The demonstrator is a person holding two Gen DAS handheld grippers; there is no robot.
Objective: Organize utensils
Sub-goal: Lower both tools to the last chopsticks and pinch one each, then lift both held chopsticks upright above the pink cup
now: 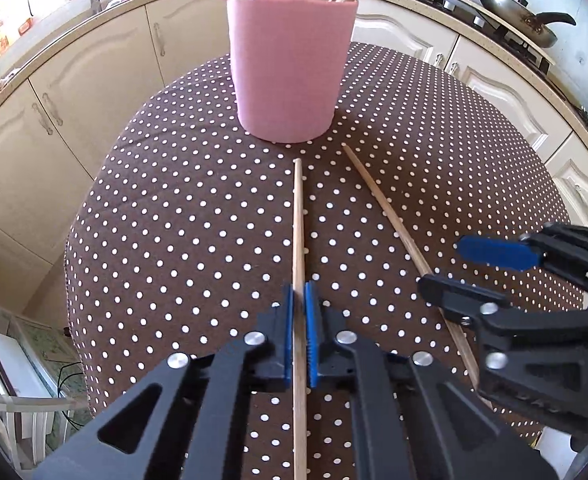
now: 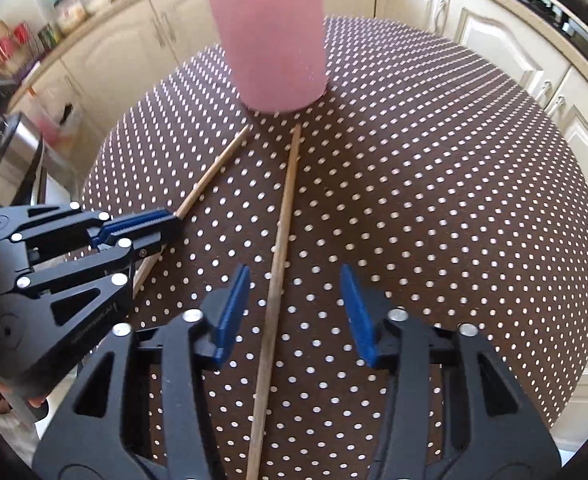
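Lying just before the pink holder (image 1: 292, 68), one chopstick (image 1: 299, 236) sits pinched in the left gripper (image 1: 300, 320); a second chopstick (image 2: 280, 240) runs between the right gripper's (image 2: 294, 312) wide-open jaws, unheld, on the dotted tablecloth (image 1: 198, 200). Gripper lettering unreadable.

Two wooden chopsticks (image 1: 299, 220) (image 1: 378, 196) flat on table, tips near pink holder (image 1: 290, 64).
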